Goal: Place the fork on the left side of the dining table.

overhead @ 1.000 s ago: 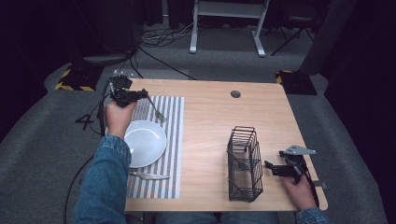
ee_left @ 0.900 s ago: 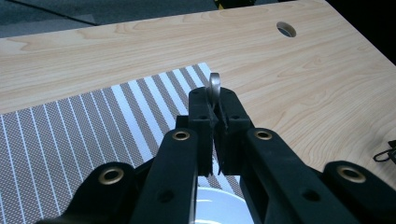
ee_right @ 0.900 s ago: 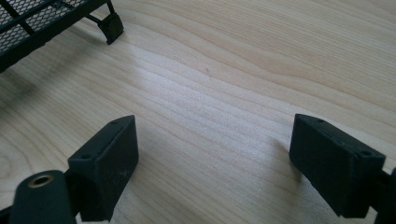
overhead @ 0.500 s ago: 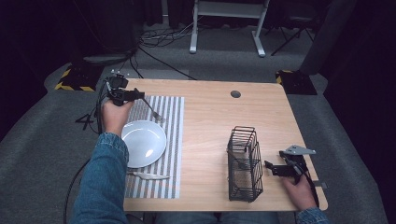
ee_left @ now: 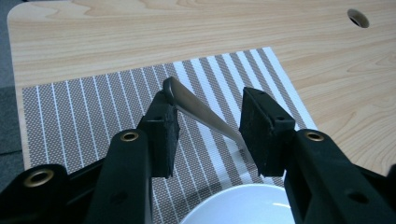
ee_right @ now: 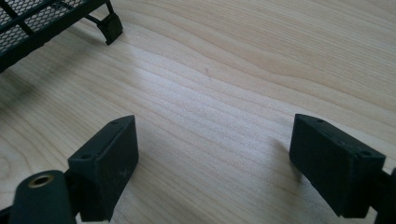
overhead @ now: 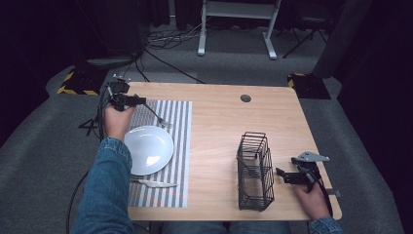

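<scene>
A silver fork [overhead: 159, 118] lies slanted on the striped placemat [overhead: 179, 146], just beyond the white plate [overhead: 148, 148]. My left gripper [overhead: 141, 101] is at the mat's far left corner and its jaws have just been opening. In the left gripper view the fork's handle [ee_left: 201, 112] runs between the parted jaws of the left gripper [ee_left: 208, 119]; its end sits close to the left pad [ee_left: 163, 128] and the right pad is clear of it. My right gripper [overhead: 281, 174] rests open on the table at the near right, with bare wood between its pads [ee_right: 212, 149].
A black wire basket [overhead: 254, 170] stands just left of the right gripper, its foot in the right gripper view [ee_right: 109, 25]. A silver knife [overhead: 153, 183] lies on the mat in front of the plate. The wooden table [overhead: 219, 122] has a cable hole [overhead: 245, 98] at the back.
The left jaws have parted around the fork, and the hand has shifted slightly left and down. The fork now rests on the mat. The right hand has not moved.
</scene>
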Tool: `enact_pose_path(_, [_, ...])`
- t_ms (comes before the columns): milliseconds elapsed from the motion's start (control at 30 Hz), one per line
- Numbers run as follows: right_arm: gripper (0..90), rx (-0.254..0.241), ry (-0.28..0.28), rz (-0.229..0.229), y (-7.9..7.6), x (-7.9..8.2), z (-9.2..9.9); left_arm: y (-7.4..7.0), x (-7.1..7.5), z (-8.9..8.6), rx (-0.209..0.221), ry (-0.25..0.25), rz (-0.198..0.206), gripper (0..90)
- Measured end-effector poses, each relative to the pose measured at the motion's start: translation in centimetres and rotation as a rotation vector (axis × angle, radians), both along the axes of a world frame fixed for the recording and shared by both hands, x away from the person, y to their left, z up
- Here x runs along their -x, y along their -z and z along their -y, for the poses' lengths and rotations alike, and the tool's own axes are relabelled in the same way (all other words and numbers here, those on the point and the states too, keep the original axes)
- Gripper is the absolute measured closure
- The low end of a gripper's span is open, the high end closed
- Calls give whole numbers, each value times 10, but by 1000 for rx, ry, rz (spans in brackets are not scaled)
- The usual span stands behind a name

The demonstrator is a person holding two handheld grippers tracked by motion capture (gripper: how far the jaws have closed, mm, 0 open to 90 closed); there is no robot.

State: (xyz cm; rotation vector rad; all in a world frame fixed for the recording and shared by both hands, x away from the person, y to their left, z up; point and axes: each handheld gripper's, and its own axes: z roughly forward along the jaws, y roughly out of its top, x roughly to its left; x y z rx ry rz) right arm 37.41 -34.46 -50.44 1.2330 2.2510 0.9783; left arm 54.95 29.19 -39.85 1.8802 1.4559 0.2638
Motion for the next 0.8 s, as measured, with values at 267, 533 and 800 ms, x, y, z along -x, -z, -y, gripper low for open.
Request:
enact_pose_path(267, [157, 0, 1, 0, 0, 0, 0, 19, -3, -10, 4, -16, -42, 559])
enact_pose_path(533, [157, 0, 2, 0, 0, 0, 0, 36, -3, -15, 21, -13, -83, 559])
enact_pose_path(800, [157, -1, 4, 0, 0, 0, 0, 46, -1, -19, 38, -15, -117, 540])
